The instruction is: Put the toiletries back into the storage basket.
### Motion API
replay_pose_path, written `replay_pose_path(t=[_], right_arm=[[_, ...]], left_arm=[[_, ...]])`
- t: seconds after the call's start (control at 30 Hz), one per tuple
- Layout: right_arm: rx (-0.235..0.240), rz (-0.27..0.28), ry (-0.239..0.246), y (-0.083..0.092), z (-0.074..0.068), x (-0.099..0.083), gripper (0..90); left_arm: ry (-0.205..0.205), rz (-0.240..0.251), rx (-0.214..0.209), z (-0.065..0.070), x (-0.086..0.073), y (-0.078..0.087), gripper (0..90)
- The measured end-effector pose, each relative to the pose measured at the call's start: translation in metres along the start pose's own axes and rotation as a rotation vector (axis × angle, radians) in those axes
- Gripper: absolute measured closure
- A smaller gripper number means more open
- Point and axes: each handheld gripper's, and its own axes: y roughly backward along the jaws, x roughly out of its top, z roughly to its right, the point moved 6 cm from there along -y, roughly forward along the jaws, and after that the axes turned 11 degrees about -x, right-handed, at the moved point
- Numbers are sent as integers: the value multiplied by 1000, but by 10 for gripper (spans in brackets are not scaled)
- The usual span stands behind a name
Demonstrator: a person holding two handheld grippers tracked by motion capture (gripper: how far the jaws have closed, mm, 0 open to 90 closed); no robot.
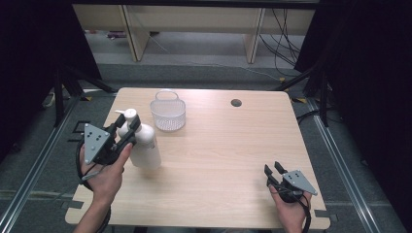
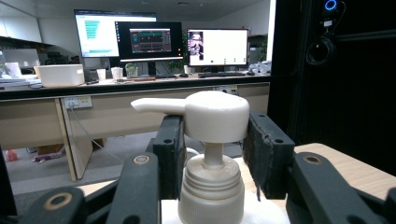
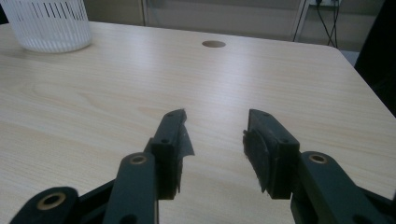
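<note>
High view | left tool [image 1: 125,132] clamps pump bottle [image 1: 144,145] neck | right tool [image 1: 273,169] open, empty

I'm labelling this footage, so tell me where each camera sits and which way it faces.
High view: above the near edge, looking down on the table; forearms, both tools.
Left gripper view: on the left tool, facing the pump bottle between its jaws.
Right gripper view: on the right tool, facing across the table.
Shared: white basket.
</note>
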Motion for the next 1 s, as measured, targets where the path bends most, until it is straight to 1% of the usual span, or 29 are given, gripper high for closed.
replay_pose_path(t=[0.23,0.27,0.33,0.57,0.63,0.67,0.87,0.9,1.0], right_arm=[[7,-3,-1,0,-1,0,577],[6,-4,-3,0,-1,0,577],[0,-1,-6,0,0,0,577],[0,-2,-8,0,0,0,576],[-1,0,-2,0,0,0,576],[-2,-2,-7,0,0,0,576],[-2,-2,-7,0,0,0,576],[-2,-6,-16,0,0,0,576],[-3,-7,-18,0,0,0,576]], left_arm=[[-6,11,-4,0,6,-5,589],[-3,18,-3,0,8,-7,590],[1,19,-5,-1,9,-8,590],[-4,23,-4,-2,12,-15,590],[-3,27,-5,-2,14,-17,590],[-5,26,-5,-3,14,-17,590],[1,32,-11,-4,18,-24,590],[2,32,-11,-4,19,-25,589],[2,30,-12,-5,19,-29,589]])
